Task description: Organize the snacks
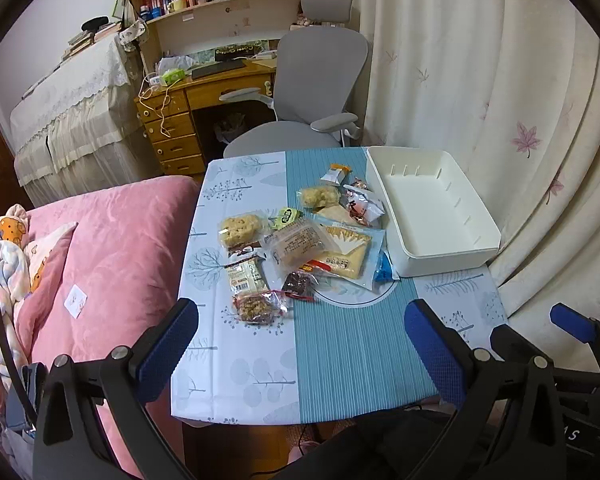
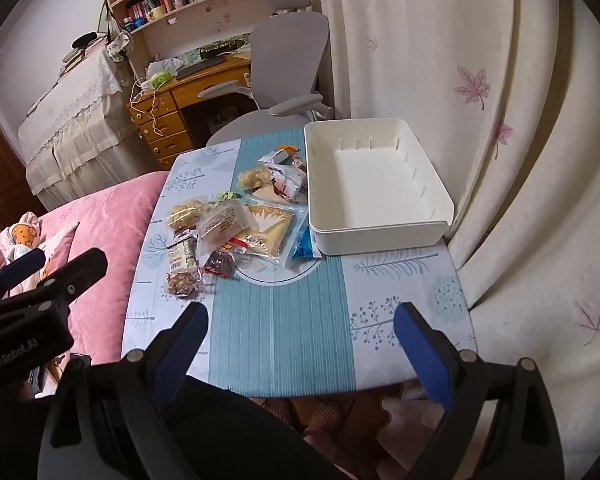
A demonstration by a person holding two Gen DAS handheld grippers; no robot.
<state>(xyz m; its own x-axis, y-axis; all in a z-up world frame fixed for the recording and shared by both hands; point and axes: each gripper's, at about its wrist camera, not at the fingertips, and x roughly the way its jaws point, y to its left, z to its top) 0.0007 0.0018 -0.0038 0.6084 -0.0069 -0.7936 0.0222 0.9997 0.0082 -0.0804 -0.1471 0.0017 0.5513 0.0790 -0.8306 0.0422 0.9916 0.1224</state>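
Both grippers, left (image 1: 300,340) and right (image 2: 300,340), gape wide and hold nothing; the snacks (image 1: 296,240) lie piled ahead of them, the white box (image 1: 432,208) beyond to the right. Crinkly overlapping wrappers could slip or come up in pairs. Only the right view shows the box's whole inside, bare

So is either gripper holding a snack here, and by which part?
Nothing is held. The left gripper and right gripper both stand open above the table's near edge, short of the snack packets.
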